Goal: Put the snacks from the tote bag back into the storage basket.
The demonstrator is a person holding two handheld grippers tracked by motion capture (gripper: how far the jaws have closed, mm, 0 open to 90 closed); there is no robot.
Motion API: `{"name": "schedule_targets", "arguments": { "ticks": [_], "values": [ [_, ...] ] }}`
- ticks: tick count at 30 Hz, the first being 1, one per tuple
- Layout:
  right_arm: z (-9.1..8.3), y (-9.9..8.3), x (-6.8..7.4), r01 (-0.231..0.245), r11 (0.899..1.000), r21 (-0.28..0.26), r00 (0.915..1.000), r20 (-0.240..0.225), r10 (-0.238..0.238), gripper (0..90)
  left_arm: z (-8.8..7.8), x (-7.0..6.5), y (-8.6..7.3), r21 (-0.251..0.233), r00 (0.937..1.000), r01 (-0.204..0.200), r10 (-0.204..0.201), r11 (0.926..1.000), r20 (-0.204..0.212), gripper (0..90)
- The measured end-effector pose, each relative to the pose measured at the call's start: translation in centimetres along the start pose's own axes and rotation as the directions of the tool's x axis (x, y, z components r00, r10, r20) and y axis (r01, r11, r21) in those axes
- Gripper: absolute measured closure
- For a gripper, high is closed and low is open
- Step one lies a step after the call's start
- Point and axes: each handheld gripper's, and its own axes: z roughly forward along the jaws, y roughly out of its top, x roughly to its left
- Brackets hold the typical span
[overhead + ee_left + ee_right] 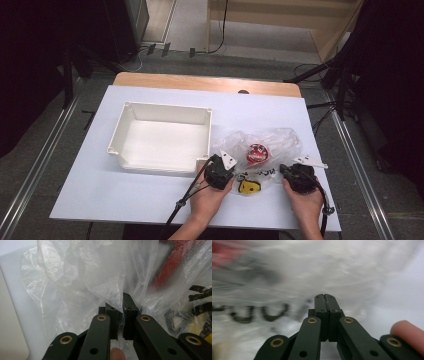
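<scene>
A crumpled clear plastic bag (272,141) lies on the white tabletop (125,200), right of the tray. Inside it sit a red round item (257,153) and a yellow-and-black item (249,187). My left gripper (223,165) is at the bag's near left edge. In the left gripper view, the left gripper (120,302) is shut on a fold of the bag's film (75,277), with the red item (172,265) blurred beyond. At the bag's near right corner, my right gripper (295,169) has its jaws pressed together (325,296), with blurred bag film (337,270) just ahead.
An empty white plastic tray (207,135) stands left of the bag, its near right corner close to my left hand. The table's right edge (325,190) runs beside my right hand. Black lettering shows on the bag (262,312).
</scene>
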Motion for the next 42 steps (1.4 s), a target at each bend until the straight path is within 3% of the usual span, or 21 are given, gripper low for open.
{"name": "schedule_targets", "arguments": {
  "ticks": [1,3,5,7,8,9,10,11,15,17,20,23,25,29,31,32,36,39,40,42],
  "values": [
    [-0.2,0.0,-0.3,-0.015,1.000,-0.015,0.9999,0.004,0.015,90.0,-0.1,0.1,0.0,-0.004,0.9997,0.009,-0.009,1.0000,0.021,85.4],
    [-1.7,0.1,-0.5,-0.047,0.989,-0.142,0.9978,-0.053,0.040,87.3,-0.1,0.3,-0.1,-0.014,0.9990,0.015,-0.015,0.9998,0.043,81.7],
    [-3.7,0.6,0.0,-0.052,0.958,-0.283,0.9921,-0.124,0.017,84.5,-0.1,0.3,-0.1,-0.015,0.9990,0.015,-0.014,0.9998,0.041,81.1],
    [-5.2,1.6,1.3,-0.040,0.925,-0.377,0.9832,-0.180,-0.031,83.0,-0.1,0.0,-0.1,-0.012,0.9997,0.002,-0.002,0.9999,0.026,82.3],
    [-5.5,2.1,1.9,-0.023,0.917,-0.399,0.9794,-0.193,-0.059,82.1,-0.1,0.0,-0.1,-0.011,0.9998,-0.006,0.006,0.9999,0.021,83.2],
    [-5.4,2.4,2.3,-0.007,0.915,-0.403,0.9761,-0.202,-0.081,81.8,0.0,-0.2,-0.1,-0.011,0.9998,-0.017,0.017,0.9998,0.013,83.7],
    [-4.9,3.0,2.7,0.009,0.920,-0.392,0.9742,-0.204,-0.097,81.5,0.0,-0.2,-0.1,-0.010,0.9997,-0.023,0.023,0.9997,0.011,84.2],
    [-4.4,3.2,2.9,0.005,0.926,-0.377,0.9778,-0.192,-0.084,81.8,0.0,-0.2,-0.1,-0.012,0.9997,-0.021,0.021,0.9997,0.010,84.5],
    [-1.6,2.4,2.2,-0.084,0.958,-0.273,0.9856,-0.164,0.040,84.8,-0.1,-0.2,-0.2,-0.011,0.9997,-0.020,0.020,0.9997,0.012,84.6],
    [-0.8,1.8,1.8,-0.122,0.967,-0.222,0.9824,-0.166,0.086,85.2,-0.1,-0.2,-0.2,-0.012,0.9998,-0.020,0.020,0.9997,0.010,84.5],
    [0.0,1.1,1.7,-0.120,0.980,-0.158,0.9785,-0.186,0.090,85.0,-0.1,-0.2,-0.2,-0.018,0.9999,-0.015,0.015,0.9997,0.002,83.0],
    [0.9,0.8,1.9,-0.079,0.996,-0.052,0.9888,-0.131,0.071,86.0,-0.5,-0.7,-0.3,-0.080,0.9984,-0.045,0.043,0.9958,-0.037,74.0],
    [1.3,0.7,1.9,-0.065,0.998,-0.015,0.9892,-0.133,0.062,85.9,-1.0,-0.8,-0.4,-0.124,0.9985,-0.051,0.048,0.9909,-0.029,66.9],
    [1.3,0.7,2.1,-0.039,0.999,-0.005,0.9913,-0.126,0.038,85.8,-2.3,-0.4,0.1,-0.181,0.9984,0.031,-0.022,0.9829,0.052,55.8],
    [1.4,0.7,2.0,-0.037,0.999,-0.006,0.9899,-0.137,0.036,85.7,-3.2,-0.6,0.5,-0.232,0.9976,0.042,-0.029,0.9717,0.062,49.6],
    [1.4,0.7,2.0,-0.041,0.999,-0.006,0.9891,-0.142,0.040,85.7,-3.9,-0.9,0.9,-0.271,0.9985,0.037,-0.024,0.9619,0.049,47.3],
    [1.5,0.7,1.6,-0.068,0.998,0.000,0.9827,-0.172,0.067,85.6,-5.6,-1.5,2.5,-0.349,0.9984,0.049,-0.037,0.9358,0.043,32.7],
    [1.5,0.7,1.7,-0.061,0.998,-0.001,0.9841,-0.167,0.060,85.3,-5.6,-1.8,3.5,-0.352,0.9984,0.056,-0.049,0.9343,0.028,22.1],
    [1.5,0.7,1.7,-0.057,0.998,-0.005,0.9846,-0.166,0.055,85.3,-5.4,-2.0,4.0,-0.344,0.9985,0.052,-0.054,0.9375,0.003,18.0],
    [1.5,0.7,1.9,-0.048,0.999,-0.007,0.9861,-0.160,0.047,85.2,-5.1,-2.2,4.9,-0.335,0.9975,0.064,-0.070,0.9401,-0.006,10.3]
  ]
}}
